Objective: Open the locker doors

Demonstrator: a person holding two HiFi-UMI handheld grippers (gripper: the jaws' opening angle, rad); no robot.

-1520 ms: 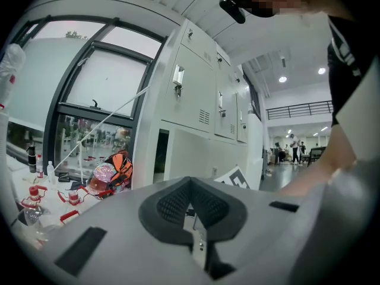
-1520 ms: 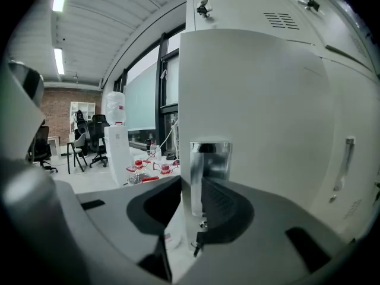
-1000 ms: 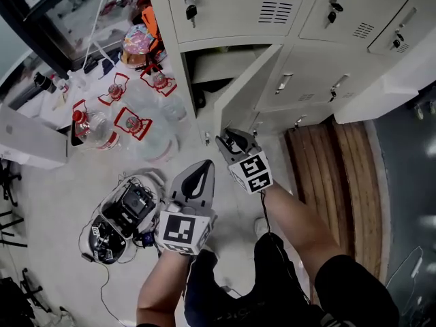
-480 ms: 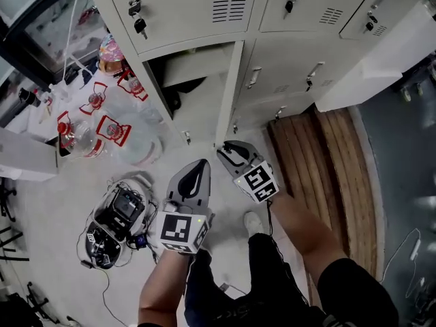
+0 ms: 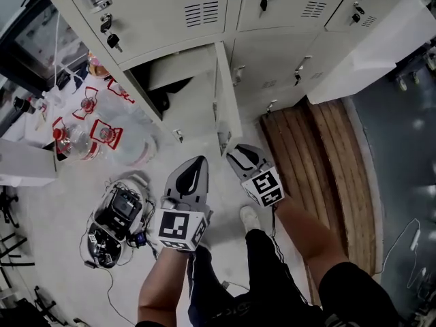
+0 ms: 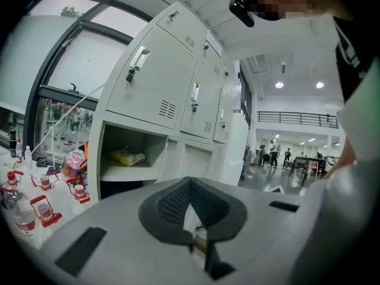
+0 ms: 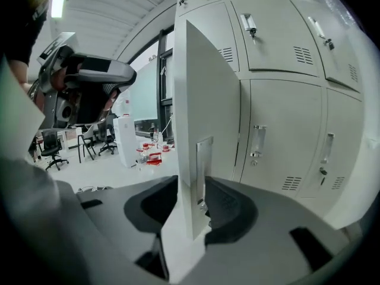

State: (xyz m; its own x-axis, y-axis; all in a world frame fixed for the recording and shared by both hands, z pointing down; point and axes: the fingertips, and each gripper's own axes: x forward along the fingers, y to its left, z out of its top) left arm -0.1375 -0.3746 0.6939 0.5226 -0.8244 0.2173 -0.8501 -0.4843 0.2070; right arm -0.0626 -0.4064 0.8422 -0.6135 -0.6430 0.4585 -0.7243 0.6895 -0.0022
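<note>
The lower locker door (image 5: 229, 111) stands swung out, edge-on in the head view, beside its open compartment (image 5: 178, 80). My right gripper (image 5: 236, 152) is at the door's free lower edge. In the right gripper view the door (image 7: 208, 94) and its handle plate (image 7: 202, 165) sit between the pads (image 7: 228, 203), which touch both faces. The jaws have just been opening a little with the door still between them. My left gripper (image 5: 197, 162) hangs shut and empty beside it, pointing at the open compartment (image 6: 127, 153), where a yellow item (image 6: 127, 157) lies on the shelf.
Closed lockers (image 5: 276, 63) flank the open one, with keys (image 5: 111, 41) hanging in an upper door. Water bottles (image 5: 102, 133) and a black device with cables (image 5: 120, 213) lie on the floor at left. Wooden planks (image 5: 310, 148) lie at right. The person's shoe (image 5: 248, 216) is below the grippers.
The door has swung further out, from slanted to edge-on. The right gripper came back with its edge. The left gripper stayed beside it, still shut.
</note>
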